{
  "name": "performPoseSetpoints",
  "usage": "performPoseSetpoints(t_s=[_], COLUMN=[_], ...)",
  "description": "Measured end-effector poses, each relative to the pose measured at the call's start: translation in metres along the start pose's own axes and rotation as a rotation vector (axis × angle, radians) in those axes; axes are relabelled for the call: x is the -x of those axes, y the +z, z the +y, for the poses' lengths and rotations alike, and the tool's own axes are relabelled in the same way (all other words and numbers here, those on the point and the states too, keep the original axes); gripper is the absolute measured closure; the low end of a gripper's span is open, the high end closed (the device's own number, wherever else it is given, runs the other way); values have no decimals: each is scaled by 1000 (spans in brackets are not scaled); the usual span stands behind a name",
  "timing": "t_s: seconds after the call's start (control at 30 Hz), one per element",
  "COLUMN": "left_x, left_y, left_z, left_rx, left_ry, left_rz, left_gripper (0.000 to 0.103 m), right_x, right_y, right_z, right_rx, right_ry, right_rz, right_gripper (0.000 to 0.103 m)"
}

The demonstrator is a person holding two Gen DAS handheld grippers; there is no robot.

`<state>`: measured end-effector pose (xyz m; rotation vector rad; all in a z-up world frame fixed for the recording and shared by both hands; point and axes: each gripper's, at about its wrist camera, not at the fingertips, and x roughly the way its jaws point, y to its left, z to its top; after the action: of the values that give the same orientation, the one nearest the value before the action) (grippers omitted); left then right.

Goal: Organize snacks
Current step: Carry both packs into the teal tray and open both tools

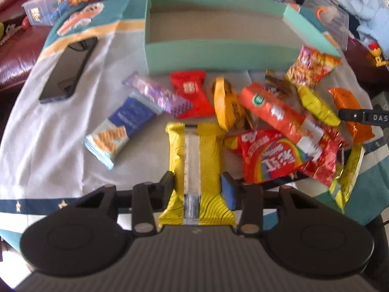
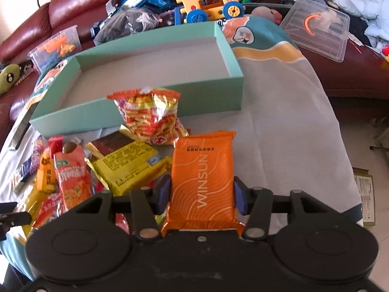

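Left wrist view, left to right: dark phone [image 1: 66,71] flat near left edge of the cloth-covered surface [image 1: 48,150]; blue-and-white wafer pack [image 1: 119,131] right of it, purple bar [image 1: 158,95] and small red packet [image 1: 190,92] beyond. Left gripper [image 1: 198,189] at near-middle, fingers [image 1: 167,182] part-spread and set on both sides of yellow snack pack [image 1: 194,160], pads touching or nearly touching its long edges; real pinch hard to confirm, frame blurred. Pack lies lengthwise between the fingers, clear seam strip up, far end pointing at teal box [image 1: 218,53]. Box sits at far edge, open top, interior bare. Right of yellow pack: heap with rainbow red bag [image 1: 269,158], long orange-red sachet [image 1: 272,112], yellow pouch [image 1: 227,104], patterned crisp bag [image 1: 308,67] against box's near right corner, orange pack [image 1: 350,114] at right edge with black tip of the other tool across it. Right wrist view, left to right: heap at left, orange-red sachet [image 2: 73,180], yellow flat pack [image 2: 128,165], crisp bag [image 2: 150,114] leaning at teal box [image 2: 136,114] front wall. Right gripper [image 2: 201,194] mid-frame, fingers [image 2: 165,192] medium-wide, blue pads pressed on both long sides of orange WINSUN pack [image 2: 204,180]; pinched, pack upright between fingers, top toward box. Bare cloth [image 2: 291,126] to the right, clear lid [image 2: 318,31] at far right corner on the sofa [image 2: 73,12].
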<state>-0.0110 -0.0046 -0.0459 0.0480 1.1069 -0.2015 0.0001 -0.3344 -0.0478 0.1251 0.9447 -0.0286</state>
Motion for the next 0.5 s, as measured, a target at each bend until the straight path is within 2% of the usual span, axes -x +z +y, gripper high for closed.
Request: performPoseSetpoints(t_s=[0.07, 0.1, 0.13, 0.2, 0.23, 0.4, 0.5], left_x=[-6, -9, -14, -21, -20, -4, 10], left_y=[2, 3, 4, 6, 6, 6, 4], left_z=[-4, -7, -9, -14, -15, -15, -9], left_rx=[-22, -31, -45, -87, -105, -119, -93], left_ry=[18, 26, 34, 52, 49, 28, 9], left_rz=[14, 25, 41, 45, 29, 6, -12], left_gripper=[51, 42, 38, 39, 53, 56, 56], right_x=[-2, -2, -2, -2, -3, -3, 1], right_y=[-3, -3, -4, -2, 0, 6, 6], right_z=[1, 1, 1, 2, 3, 2, -1], right_rx=[0, -4, -7, -3, 0, -6, -8], right_ry=[0, 2, 5, 12, 14, 17, 21], right_rz=[8, 11, 14, 21, 23, 7, -10], right_gripper=[52, 52, 52, 52, 52, 52, 52])
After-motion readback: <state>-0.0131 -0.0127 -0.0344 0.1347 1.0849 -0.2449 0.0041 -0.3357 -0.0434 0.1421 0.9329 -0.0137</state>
